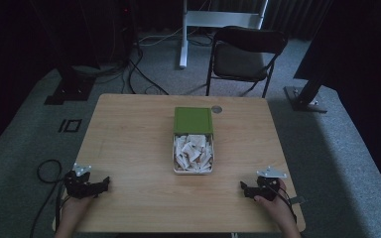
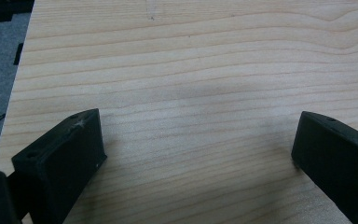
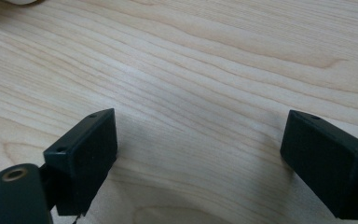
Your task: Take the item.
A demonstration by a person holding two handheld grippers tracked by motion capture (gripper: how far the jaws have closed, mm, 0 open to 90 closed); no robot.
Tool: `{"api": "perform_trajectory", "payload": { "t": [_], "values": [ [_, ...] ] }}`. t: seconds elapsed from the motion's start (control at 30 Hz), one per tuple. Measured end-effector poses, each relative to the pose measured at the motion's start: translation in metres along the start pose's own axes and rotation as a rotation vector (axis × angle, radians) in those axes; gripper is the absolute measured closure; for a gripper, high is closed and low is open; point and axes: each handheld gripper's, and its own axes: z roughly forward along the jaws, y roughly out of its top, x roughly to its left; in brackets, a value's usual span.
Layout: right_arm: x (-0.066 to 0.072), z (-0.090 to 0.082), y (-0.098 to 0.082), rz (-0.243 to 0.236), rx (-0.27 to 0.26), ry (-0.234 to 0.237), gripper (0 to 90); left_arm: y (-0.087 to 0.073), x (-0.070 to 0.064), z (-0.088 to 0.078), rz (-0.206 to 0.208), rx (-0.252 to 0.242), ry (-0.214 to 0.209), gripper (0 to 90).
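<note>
A light wooden table [image 1: 129,134] is seen from above, standing on grey carpet. Near its middle, an open rectangular tin [image 1: 193,166] with a green hinged lid [image 1: 193,120] is placed; the lid is laid back toward the far edge, and the tin is filled with small white wrapped packets [image 1: 193,152]. A small round grey disc [image 1: 216,109] is set into the tabletop just beyond the lid.

The left gripper [image 1: 103,184], black and two-jawed, is held by a hand at the near left corner of the table, well apart from the tin. In the left gripper view [image 2: 196,140], its jaws are spread wide, with bare wood between them.

The right gripper [image 1: 243,187] is held at the near right corner, likewise well apart from the tin. In the right gripper view [image 3: 200,140], its jaws are spread wide over bare wood, nothing being gripped.

A dark folding chair [image 1: 245,57] is seen behind the table.
</note>
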Motion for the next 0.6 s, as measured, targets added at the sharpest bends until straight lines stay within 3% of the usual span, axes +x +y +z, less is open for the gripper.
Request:
{"api": "perform_trajectory", "payload": {
  "t": [0.6],
  "values": [
    [-0.0009,0.0004,0.0006,-0.005,0.001,0.006,10.9,0.0,0.0,0.0,0.0,0.0,0.0,3.1]
  ]
}}
